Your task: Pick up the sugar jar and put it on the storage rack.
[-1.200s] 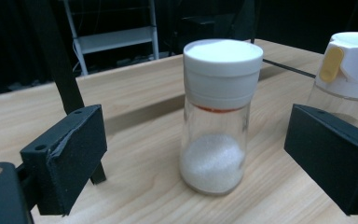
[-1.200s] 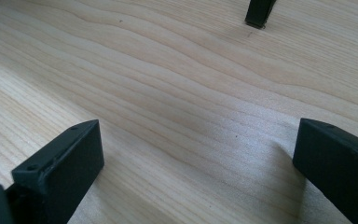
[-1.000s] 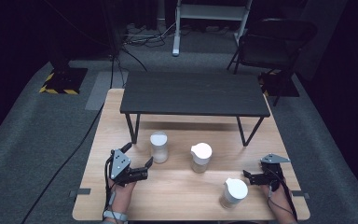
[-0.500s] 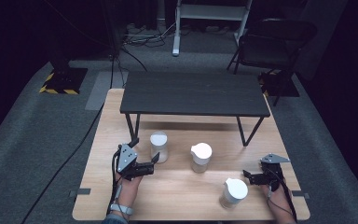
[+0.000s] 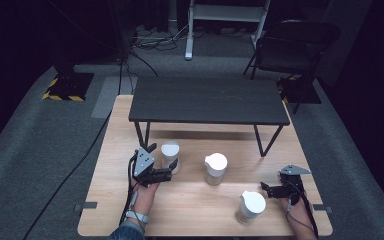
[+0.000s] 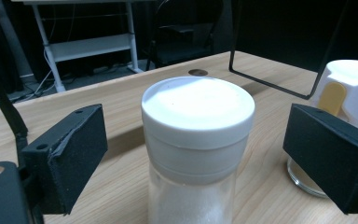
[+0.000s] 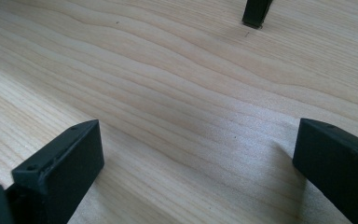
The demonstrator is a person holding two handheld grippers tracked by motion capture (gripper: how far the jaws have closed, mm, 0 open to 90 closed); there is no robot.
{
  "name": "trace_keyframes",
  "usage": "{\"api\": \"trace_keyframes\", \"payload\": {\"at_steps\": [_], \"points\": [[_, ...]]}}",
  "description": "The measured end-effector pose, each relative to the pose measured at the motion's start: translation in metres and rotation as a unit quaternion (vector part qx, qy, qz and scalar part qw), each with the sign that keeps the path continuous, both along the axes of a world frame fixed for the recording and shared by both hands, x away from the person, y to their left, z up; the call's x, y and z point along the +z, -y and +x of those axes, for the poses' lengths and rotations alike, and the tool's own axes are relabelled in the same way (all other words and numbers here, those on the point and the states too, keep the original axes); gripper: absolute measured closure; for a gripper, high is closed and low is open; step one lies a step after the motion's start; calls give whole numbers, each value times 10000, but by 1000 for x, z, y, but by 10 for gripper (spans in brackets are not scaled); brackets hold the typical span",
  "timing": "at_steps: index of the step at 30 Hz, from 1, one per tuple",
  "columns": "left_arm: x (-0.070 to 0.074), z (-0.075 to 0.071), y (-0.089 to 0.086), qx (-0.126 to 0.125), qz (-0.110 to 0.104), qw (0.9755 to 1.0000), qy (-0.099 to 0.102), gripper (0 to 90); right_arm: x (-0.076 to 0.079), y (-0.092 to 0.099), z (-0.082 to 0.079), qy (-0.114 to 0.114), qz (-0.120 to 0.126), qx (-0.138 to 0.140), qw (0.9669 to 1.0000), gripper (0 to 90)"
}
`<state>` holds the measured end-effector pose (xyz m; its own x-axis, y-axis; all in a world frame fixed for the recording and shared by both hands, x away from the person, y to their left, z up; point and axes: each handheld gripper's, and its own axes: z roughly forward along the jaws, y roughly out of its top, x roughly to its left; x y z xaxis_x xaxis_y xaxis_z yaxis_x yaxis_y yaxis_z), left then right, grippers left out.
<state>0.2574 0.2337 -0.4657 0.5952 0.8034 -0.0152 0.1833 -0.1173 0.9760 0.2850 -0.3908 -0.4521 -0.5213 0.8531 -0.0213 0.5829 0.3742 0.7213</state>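
Standing between left fingers (image 6: 70, 156): jar (image 6: 197, 140)

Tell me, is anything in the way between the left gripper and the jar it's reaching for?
No, nothing is in the way. The left gripper already has its open jaws on both sides of the jar, with gaps on each side. The table between them is bare.

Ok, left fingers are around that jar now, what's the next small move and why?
Probably close the left gripper on the jar. The jar stands upright between the open fingers, with gaps on both sides, so nothing grips it yet. Squeeze just below the white lid.
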Motion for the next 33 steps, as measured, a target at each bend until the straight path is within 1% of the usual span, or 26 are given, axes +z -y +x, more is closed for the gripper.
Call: {"api": "trace_keyframes", "payload": {"at_steps": [6,10,17,20,22,23,24,26,29,31,33], "points": [[-2,8,4,-4,12,10000,-60,67,0,0,0,1,0,-9,10000,16],[-4,12,6,13,44,10000,-74,102,0,0,0,2,1,-10,10000,16],[-6,19,8,-7,103,9998,-161,146,0,0,0,2,1,-10,10000,16],[-7,21,7,-83,134,9998,-152,206,0,0,0,2,1,-9,10000,16],[-7,22,9,-158,221,9995,-142,252,0,0,0,1,0,-11,10000,16],[-7,22,10,-174,260,9994,-132,295,0,0,0,1,0,-12,10000,16],[-7,22,11,-161,280,9994,-135,306,0,0,0,1,-1,-13,10000,16],[-8,24,9,-179,189,9995,-156,333,0,0,0,1,0,-15,10000,16],[-7,23,10,-175,250,9994,-136,336,0,0,0,1,-1,-15,10000,16],[-5,24,11,-182,281,9993,-167,337,0,0,0,2,0,-15,10000,16],[0,25,13,-189,361,9989,-213,337,0,0,0,1,-1,-15,10000,16]]}}
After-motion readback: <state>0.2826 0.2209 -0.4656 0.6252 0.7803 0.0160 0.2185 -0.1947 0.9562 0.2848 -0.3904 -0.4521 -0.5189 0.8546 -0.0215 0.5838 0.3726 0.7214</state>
